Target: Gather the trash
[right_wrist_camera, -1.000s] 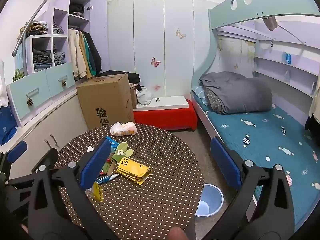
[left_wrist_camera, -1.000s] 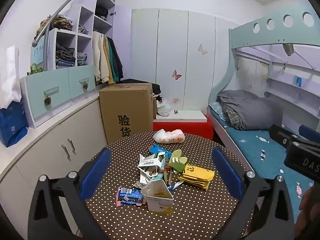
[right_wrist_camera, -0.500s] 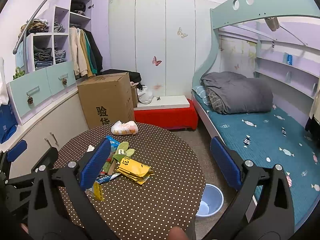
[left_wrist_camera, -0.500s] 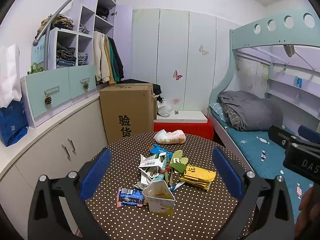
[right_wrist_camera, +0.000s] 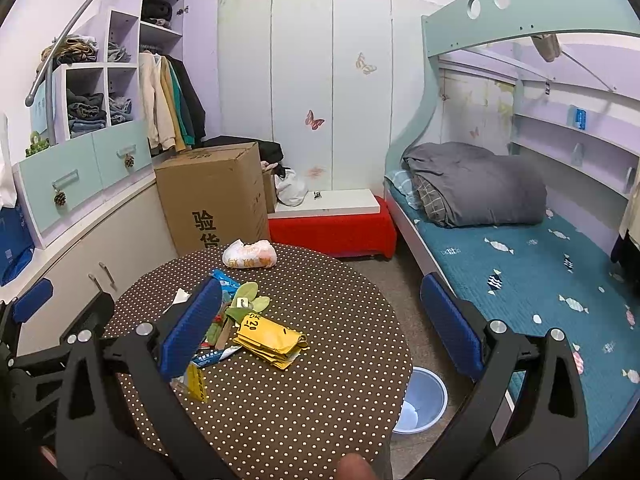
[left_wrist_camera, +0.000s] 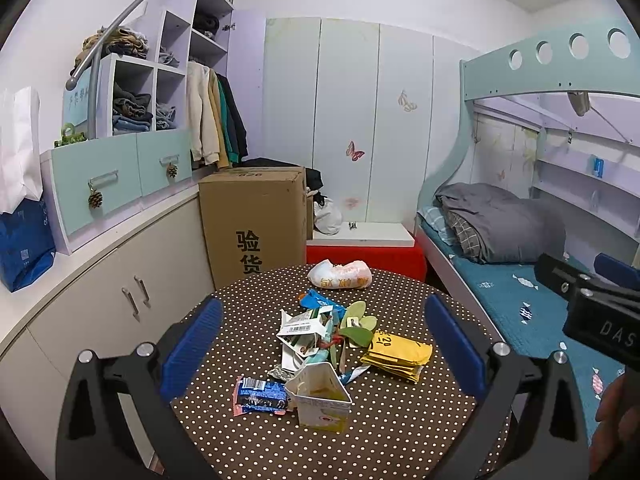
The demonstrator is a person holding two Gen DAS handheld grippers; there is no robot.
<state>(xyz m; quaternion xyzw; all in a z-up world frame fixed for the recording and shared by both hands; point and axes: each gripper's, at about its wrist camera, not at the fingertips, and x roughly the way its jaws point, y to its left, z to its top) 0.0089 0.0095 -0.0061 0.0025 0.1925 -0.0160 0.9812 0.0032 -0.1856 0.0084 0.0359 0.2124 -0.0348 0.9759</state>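
Both grippers wide apart and empty, hovering above the near edge of the round polka-dot bench [left_wrist_camera: 400, 432]; nothing collected yet, by the look of the pile. Left gripper [left_wrist_camera: 324, 344] aimed straight at the litter; right gripper [right_wrist_camera: 320, 332] aimed further right, past the bench edge toward the floor.

Nearest to the left gripper: an open triangular carton [left_wrist_camera: 320, 400], standing upright, with a blue snack wrapper [left_wrist_camera: 260, 394] lying flat and touching its left side. Best to start here. Probably residue inside the carton, so worth keeping it upright; pinching one wall at the rim looks safer than squeezing across the whole body, which would likely crush.

Just behind: a heap of torn paper with a barcode [left_wrist_camera: 304, 322], green scraps [left_wrist_camera: 356, 326] and a blue packet [left_wrist_camera: 316, 300], overlapping. Thin, flat stuff, likely to slip; better taken by a raised edge than pressed from above.

To the right of the heap: a stack of yellow envelopes [right_wrist_camera: 272, 340], closest to the right gripper. Should come up together if gripped at the overhanging corner.

Farther back, alone near the far rim: a crumpled white bag with orange print [left_wrist_camera: 340, 274]. Soft, easy to clamp anywhere.

On the floor beside the bench, right of it: a pale blue bin [right_wrist_camera: 420, 400], open-topped, the likely destination. Sensible to carry each piece over the bench edge and release low, directly above the opening.
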